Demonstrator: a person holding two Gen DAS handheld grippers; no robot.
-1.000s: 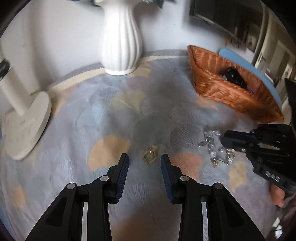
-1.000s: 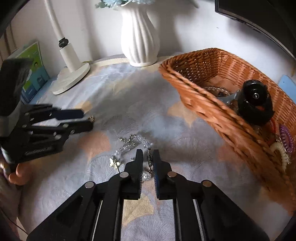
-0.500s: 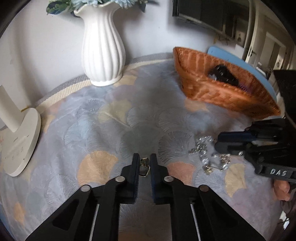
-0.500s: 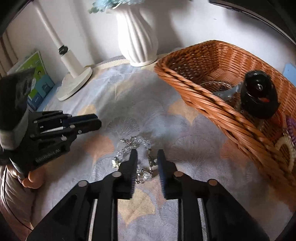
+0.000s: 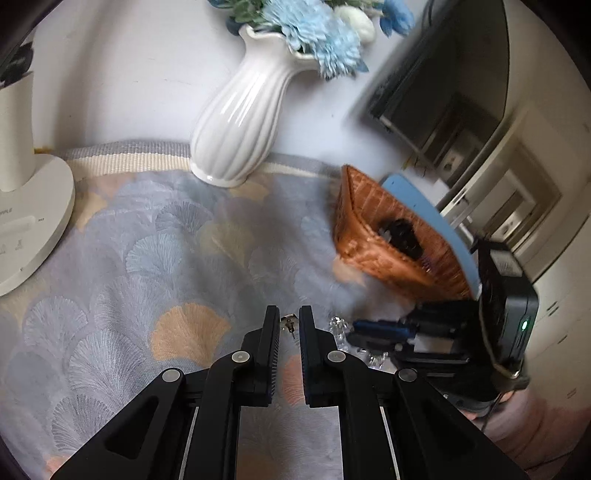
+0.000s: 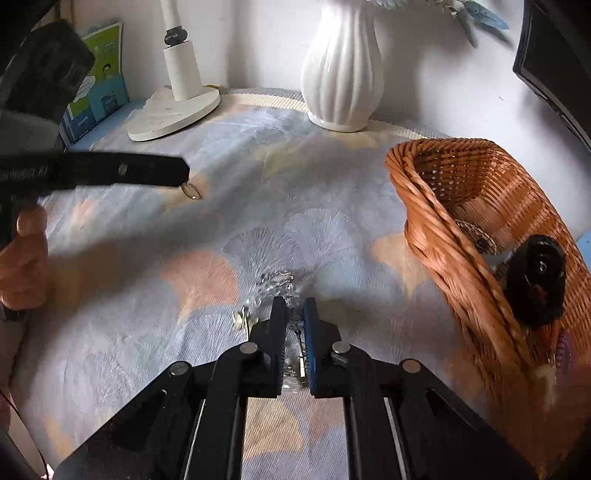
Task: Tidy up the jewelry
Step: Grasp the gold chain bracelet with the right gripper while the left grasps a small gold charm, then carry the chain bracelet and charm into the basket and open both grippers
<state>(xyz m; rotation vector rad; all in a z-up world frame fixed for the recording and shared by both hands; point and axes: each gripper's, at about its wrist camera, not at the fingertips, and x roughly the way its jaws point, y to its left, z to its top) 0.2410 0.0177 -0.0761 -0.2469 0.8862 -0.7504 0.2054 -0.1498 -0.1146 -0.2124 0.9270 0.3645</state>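
1. Left gripper [image 5: 288, 320]: angled down toward the cloth-covered counter [image 5: 122, 266]. Fingers nearly shut, pinching a small gold ring [image 5: 289, 322] at the tips. In the right wrist view the ring [image 6: 191, 191] hangs from the tip, clear of the cloth; a hand [image 6: 23, 266] grips the handle at the left edge.
2. Right gripper [image 6: 294, 311]: pitched steeply down. Fingers closing, nearly together, with a crystal chain [image 6: 275, 286] between them; the rest of the chain is heaped on the cloth just ahead.
3. Left to right along the back: white lamp base [image 6: 173, 110], booklet [image 6: 98, 77] behind it, white ribbed vase [image 6: 341, 70] with blue flowers [image 5: 317, 33].
4. Wicker basket [image 6: 458, 243] stands right of the chain, near it. Inside are a black round object [image 6: 535, 280] and other pieces too blurred to name. The near basket wall lies between the chain and the basket's interior.
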